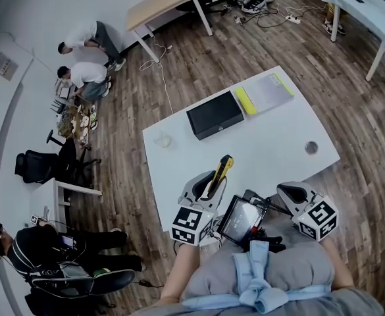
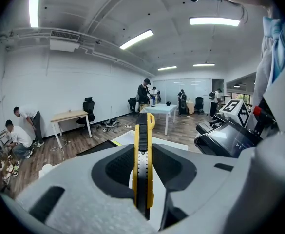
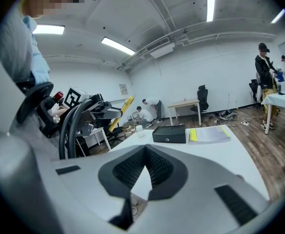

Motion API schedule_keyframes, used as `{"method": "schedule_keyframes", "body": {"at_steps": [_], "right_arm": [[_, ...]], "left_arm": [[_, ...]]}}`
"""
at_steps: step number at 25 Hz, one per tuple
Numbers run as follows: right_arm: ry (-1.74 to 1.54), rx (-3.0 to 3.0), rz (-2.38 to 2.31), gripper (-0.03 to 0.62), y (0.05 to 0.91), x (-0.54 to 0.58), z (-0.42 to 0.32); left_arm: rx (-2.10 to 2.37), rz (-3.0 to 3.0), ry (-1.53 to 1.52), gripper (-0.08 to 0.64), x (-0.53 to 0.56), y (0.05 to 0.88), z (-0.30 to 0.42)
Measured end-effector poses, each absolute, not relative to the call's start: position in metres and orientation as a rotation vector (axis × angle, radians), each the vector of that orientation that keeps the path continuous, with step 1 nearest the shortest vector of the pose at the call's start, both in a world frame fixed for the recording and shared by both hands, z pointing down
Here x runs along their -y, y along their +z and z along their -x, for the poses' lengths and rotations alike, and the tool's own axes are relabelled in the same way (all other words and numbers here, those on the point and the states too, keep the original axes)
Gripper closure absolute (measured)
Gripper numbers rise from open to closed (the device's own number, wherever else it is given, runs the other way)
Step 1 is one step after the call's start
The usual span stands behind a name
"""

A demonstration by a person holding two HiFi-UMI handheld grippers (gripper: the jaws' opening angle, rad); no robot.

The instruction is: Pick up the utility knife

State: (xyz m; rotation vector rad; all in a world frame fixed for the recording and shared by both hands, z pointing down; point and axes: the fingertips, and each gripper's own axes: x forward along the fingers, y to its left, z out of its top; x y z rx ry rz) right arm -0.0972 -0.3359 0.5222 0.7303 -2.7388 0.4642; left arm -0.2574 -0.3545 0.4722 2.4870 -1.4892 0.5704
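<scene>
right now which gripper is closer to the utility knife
Left. The left gripper is clamped on the utility knife, which sticks out past its jaws. The right gripper sits apart on the person's right, shut on nothing.

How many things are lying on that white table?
4 on the white table: a black box centrally, a yellow-edged booklet beside it, a small round object near the right edge, a small pale object near the left edge. Others may be hidden nearer the person.
</scene>
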Motion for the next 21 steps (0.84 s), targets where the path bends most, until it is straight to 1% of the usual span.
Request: {"method": "schedule_keyframes", "body": {"at_steps": [21], "right_arm": [[0.451,2.730,-0.758,0.565,0.518,0.347,0.100]], "left_arm": [[1.451,-2.486,0.598,0.436,0.366,0.478,0.263]]}}
